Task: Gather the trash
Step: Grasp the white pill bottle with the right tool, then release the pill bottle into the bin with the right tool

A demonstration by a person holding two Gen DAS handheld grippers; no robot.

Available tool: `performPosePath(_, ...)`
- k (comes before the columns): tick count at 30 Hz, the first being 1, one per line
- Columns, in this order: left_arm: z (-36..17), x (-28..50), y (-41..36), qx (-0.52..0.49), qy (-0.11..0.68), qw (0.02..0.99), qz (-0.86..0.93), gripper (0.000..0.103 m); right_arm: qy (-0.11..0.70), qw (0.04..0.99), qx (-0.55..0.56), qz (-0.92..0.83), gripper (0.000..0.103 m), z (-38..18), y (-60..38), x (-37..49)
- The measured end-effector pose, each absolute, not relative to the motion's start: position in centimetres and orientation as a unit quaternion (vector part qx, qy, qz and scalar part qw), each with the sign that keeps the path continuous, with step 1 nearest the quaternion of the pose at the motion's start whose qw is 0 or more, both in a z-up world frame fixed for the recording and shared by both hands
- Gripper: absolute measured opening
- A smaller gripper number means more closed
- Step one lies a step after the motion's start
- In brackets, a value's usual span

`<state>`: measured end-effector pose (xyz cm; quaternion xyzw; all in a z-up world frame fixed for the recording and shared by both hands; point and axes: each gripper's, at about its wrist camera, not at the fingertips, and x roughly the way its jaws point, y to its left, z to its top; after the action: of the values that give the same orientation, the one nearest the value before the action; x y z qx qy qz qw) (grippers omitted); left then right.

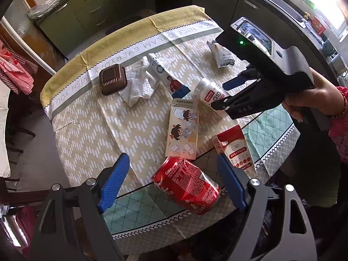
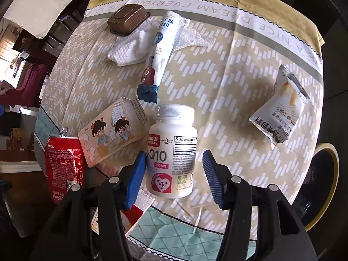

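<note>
both grippers poised over table litter, nothing held yet.
left gripper [image 1: 171, 182] jaws wide, straddling the crushed red cola can [image 1: 187, 184] lying on its side near the table edge; likely light, dented, slick metal, best pinched across the body. right gripper [image 2: 174, 174] jaws part open around the white supplement bottle [image 2: 171, 152], lying flat beside the cartoon box [image 2: 113, 130]; rigid, smooth, may roll, so take it mid-body.

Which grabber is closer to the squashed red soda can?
Left. The left gripper hangs right over the squashed red soda can, jaws either side. The right gripper straddles the white pill bottle.
</note>
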<state>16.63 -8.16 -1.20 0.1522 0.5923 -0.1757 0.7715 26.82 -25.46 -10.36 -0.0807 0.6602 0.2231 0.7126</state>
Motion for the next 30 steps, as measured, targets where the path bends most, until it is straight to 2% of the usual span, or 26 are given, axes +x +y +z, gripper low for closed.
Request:
performPosePath(3, -1.4, 16.6, -8.1, 0.152, 0.594, 0.770, -0.176, 0.078, 0.667, 0.706, -0.084, 0.222, 0.047, -11.4, -24.6, 27.0)
performPosePath(11, -2.1, 16.9, -8.4, 0.154, 0.600, 0.765, -0.178, 0.079, 0.637, 0.737, -0.069, 0.213, 0.047, -9.5, -27.2, 26.3)
performPosePath(19, -2.9, 17.5, -9.6, 0.158, 0.604, 0.759, -0.186, 0.079, 0.612, 0.785, 0.013, 0.092, 0.047, -6.2, -42.5, 26.1)
performPosePath(25, -3.5, 17.7, -12.2, 0.173, 0.606, 0.750, -0.201, 0.079, 0.623, 0.779, 0.064, -0.029, 0.047, -9.6, -55.5, 25.8)
performPosePath(30, -3.7, 17.7, -14.6, 0.195, 0.607, 0.741, -0.209, 0.080, 0.629, 0.770, 0.088, -0.064, 0.047, -12.8, -60.1, 26.1)
